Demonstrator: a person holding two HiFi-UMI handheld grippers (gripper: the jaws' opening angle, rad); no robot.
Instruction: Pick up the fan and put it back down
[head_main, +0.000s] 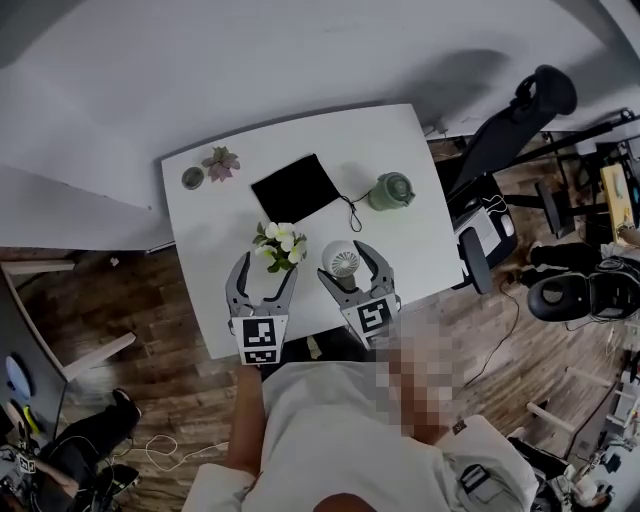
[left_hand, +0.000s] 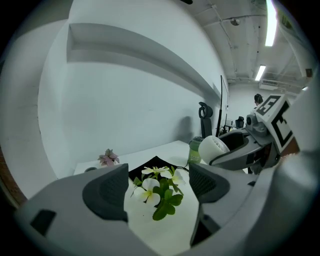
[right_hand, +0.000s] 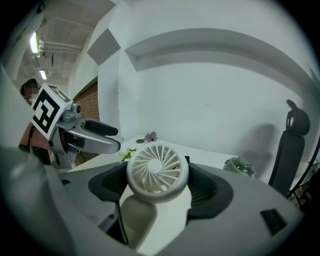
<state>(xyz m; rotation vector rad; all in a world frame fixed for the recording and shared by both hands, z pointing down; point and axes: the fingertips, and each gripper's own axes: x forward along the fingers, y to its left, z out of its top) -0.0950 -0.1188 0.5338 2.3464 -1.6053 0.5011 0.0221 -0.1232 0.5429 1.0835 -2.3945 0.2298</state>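
The fan (right_hand: 157, 172), a small white one with a round grilled head on a stubby foot, sits between the jaws of the right gripper (head_main: 343, 262). The dark pads look to meet the rim of the head on both sides, so I take it as gripped by the head. The foot hangs below, close to the white surface (head_main: 400, 140). I cannot tell whether it rests there or hangs just clear. From above, the fan is over the near half of the surface, not far from the front edge.

Just beside it on the left is a sprig of white flowers (head_main: 280, 243). The left gripper (left_hand: 156, 187) hovers in front of them with its jaws open and nothing held, and the blooms lie just past the tips. Farther back are a black pouch (head_main: 295, 187), a green pot (head_main: 391, 191) and a small pink plant (head_main: 221, 162), all well apart from the fan.

The hold worries me most. Two pads on a round, smooth rim can let the head roll or slide, and the foot would then land crooked. A fan set down on a tilted foot would tip over, perhaps toward the near edge. The left jaws are near enough to the flowers that any careless drift could brush them or knock them flat.
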